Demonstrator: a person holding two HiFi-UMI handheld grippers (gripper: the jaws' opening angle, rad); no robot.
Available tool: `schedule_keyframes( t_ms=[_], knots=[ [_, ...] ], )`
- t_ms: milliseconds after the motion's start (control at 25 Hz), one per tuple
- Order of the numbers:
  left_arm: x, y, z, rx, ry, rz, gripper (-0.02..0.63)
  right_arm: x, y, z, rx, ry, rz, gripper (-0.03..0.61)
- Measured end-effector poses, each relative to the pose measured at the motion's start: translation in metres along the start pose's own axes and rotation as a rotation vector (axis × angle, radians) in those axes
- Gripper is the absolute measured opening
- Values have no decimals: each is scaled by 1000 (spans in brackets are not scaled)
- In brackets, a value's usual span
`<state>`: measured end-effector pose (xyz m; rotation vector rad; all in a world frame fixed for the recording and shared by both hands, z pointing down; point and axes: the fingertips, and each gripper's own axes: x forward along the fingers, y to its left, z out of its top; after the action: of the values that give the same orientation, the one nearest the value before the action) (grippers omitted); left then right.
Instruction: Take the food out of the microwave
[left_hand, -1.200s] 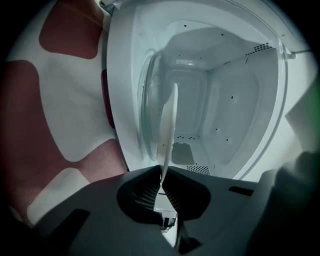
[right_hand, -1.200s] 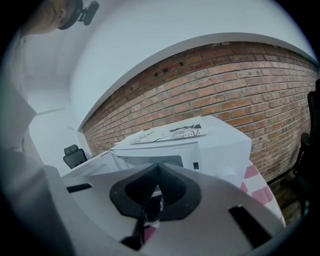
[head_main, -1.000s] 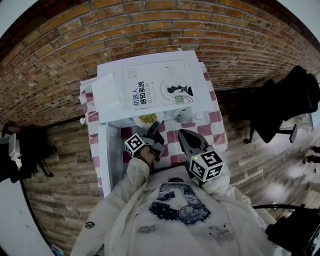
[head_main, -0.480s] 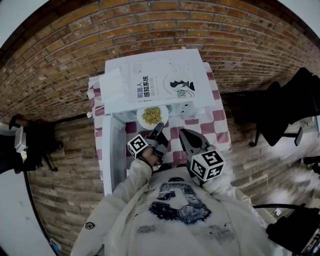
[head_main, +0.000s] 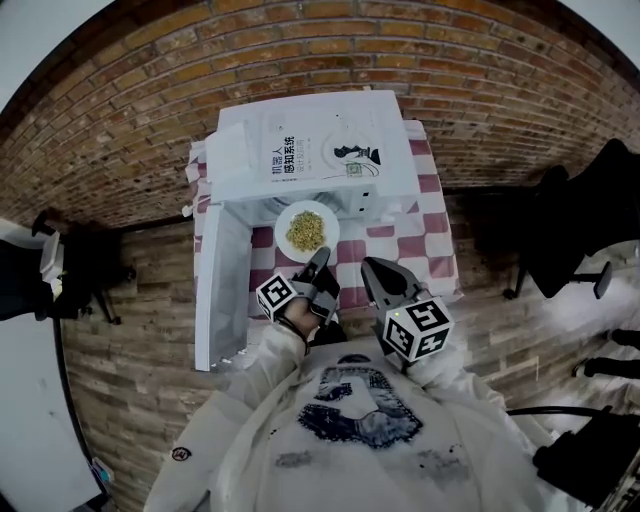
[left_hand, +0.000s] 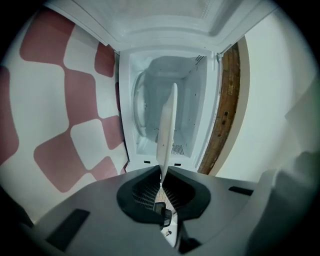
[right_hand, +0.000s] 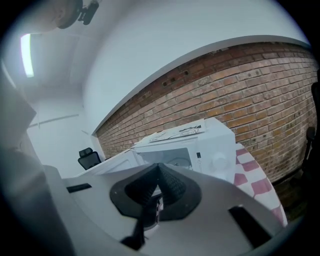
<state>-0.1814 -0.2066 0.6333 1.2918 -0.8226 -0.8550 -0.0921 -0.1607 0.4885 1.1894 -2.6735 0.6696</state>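
The left gripper (head_main: 318, 262) is clamped on the near rim of the plate (head_main: 306, 230) of yellowish food. The plate is held just in front of the open microwave (head_main: 310, 150), at the centre of the head view, over the checked tablecloth (head_main: 425, 240). The right gripper (head_main: 372, 268), just right of centre, has its 2 jaws together on nothing. The taking-out step looks nearly done. Next, the plate wants a level set-down on the cloth, clear of the door (head_main: 222, 280) at the left.
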Motion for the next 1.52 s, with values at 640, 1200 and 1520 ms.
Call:
schedule_keyframes(
  t_ms=[640, 1200, 1520],
  knots=[
    [-69, -50, -108, -6, -77, -93, 17, -117, 6, -37, -9, -6, 65, 14],
    [-133, -93, -160, -23, -110, -107, 17, -156, 35, -58, -3, -8, 102, 12],
    [-163, -107, -152, -52, -123, -107, 18, -145, 58, -56, -28, -13, 95, 14]
  ],
)
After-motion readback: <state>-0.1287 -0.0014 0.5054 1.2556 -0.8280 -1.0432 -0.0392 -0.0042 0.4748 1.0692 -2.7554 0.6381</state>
